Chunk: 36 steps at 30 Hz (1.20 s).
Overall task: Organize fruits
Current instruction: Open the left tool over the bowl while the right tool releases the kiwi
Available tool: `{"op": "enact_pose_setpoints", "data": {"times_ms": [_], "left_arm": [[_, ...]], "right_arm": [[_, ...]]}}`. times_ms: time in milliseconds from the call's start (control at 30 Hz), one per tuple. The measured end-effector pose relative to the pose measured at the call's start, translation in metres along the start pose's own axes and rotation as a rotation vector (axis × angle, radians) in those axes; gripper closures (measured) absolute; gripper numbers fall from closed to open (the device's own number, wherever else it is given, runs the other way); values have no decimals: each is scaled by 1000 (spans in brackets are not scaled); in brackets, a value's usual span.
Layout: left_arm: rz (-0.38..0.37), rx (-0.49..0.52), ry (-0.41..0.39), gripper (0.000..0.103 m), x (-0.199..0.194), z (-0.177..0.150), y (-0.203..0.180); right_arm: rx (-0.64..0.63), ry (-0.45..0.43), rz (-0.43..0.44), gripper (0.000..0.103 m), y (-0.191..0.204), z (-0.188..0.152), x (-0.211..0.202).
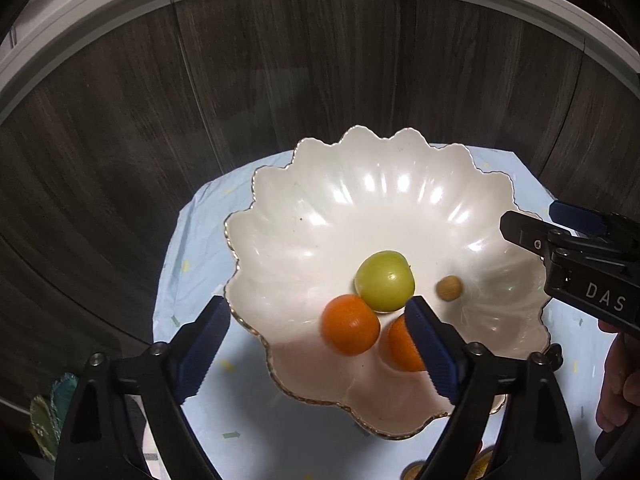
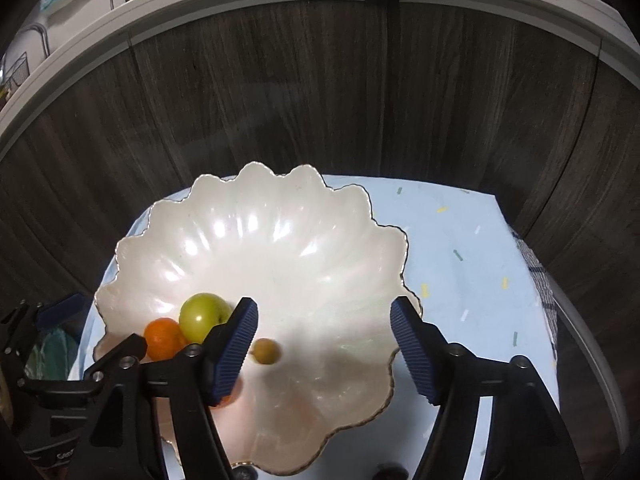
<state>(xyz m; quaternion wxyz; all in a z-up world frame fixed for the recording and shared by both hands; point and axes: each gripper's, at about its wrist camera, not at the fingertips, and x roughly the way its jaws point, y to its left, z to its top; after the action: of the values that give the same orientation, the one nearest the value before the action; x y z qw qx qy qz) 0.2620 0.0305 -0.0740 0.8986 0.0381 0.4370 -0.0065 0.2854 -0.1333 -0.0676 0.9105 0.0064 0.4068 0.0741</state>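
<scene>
bowl: white scalloped bowl (image 1: 304, 216), gold-edged rim, sits on a pale blue cloth (image 1: 192, 248) in front of a dark wood panel (image 1: 280, 60)
green fruit: green apple (image 1: 385, 281) near bowl centre, touching the orange at its 7 o'clock
oranges: one orange (image 1: 351, 324) fully in view; second orange (image 1: 398, 346) at 4 o'clock of the first, partly hidden behind a left pad
small fruit: small brown fruit (image 1: 449, 288) at 3 o'clock of the apple, apart from it, blurred
left gripper: left gripper (image 1: 316, 346) jaws wide apart above bowl's near rim, nothing between the pads
right gripper: right gripper (image 2: 332, 350) jaws apart over the bowl, holding nothing; brown fruit just beside its left pad
cloth right side: bare, with a checked fabric (image 2: 538, 280) at its 3 o'clock edge
</scene>
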Motion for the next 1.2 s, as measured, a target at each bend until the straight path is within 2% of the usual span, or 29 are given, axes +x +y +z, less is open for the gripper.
{"op": "enact_pose_setpoints", "data": {"times_ms": [233,1200], "left_arm": [[14,-6,-10,7,-10,-2,3],[18,-17,-93,7,-74,-12,8]], "right_arm": [[-4,-26,-6,31,3,1,-14],[-6,-110,-21,31,7,-11,-77]]}}
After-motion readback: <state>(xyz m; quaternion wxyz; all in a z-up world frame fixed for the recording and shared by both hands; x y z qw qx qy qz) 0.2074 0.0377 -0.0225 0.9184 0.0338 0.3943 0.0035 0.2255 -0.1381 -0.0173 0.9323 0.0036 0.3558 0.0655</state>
